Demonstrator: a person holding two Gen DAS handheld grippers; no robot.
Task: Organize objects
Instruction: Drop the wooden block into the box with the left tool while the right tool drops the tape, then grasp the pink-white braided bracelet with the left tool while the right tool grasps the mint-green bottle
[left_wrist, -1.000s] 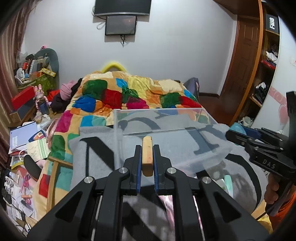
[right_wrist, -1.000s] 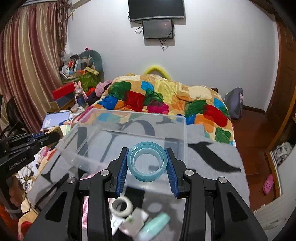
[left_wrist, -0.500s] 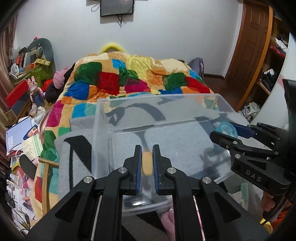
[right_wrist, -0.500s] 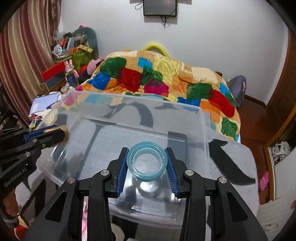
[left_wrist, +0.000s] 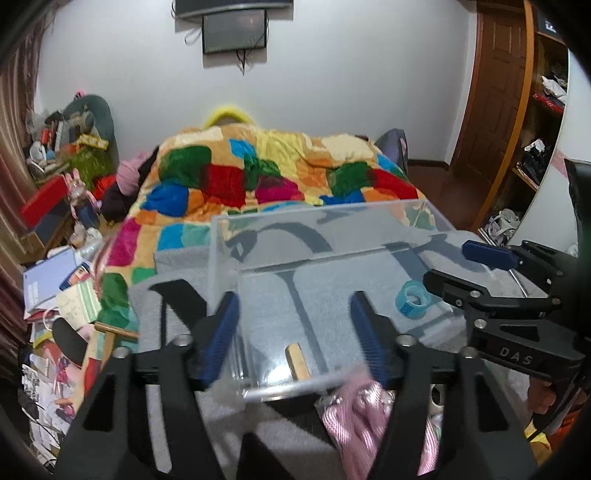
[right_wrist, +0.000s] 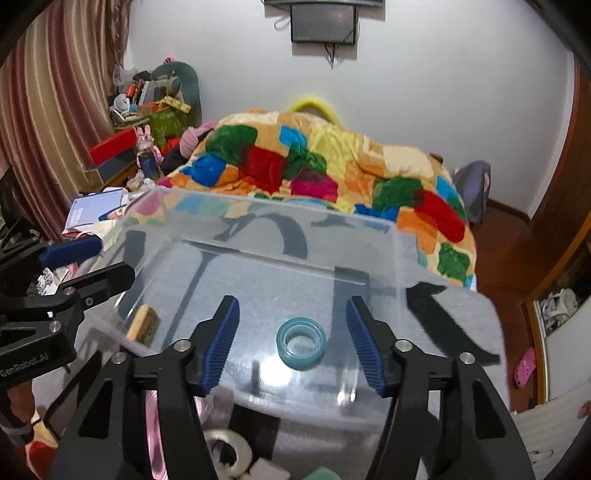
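Note:
A clear plastic bin (left_wrist: 369, 214) (right_wrist: 258, 206) stands on a grey blanket (left_wrist: 177, 266) on the bed. A tan block (left_wrist: 298, 365) (right_wrist: 142, 326) lies on the bin's floor near the front wall. A blue tape roll (left_wrist: 410, 298) (right_wrist: 301, 344) lies on the bin's floor too. My left gripper (left_wrist: 295, 339) is open and empty, just above the front wall over the block. My right gripper (right_wrist: 293, 341) is open and empty, above the tape roll. Each gripper shows in the other's view, the right one (left_wrist: 491, 273) and the left one (right_wrist: 74, 266).
A pink striped pouch (left_wrist: 365, 417), a white tape roll (right_wrist: 227, 456) and a mint item (right_wrist: 323, 472) lie on the blanket in front of the bin. A colourful quilt (left_wrist: 266, 173) covers the bed behind. Clutter fills the floor at the left (left_wrist: 55, 280).
Both grippers opened. The tan block dropped from the left gripper and the blue tape roll dropped from the right gripper onto the bin's floor. Both grippers drew back slightly.

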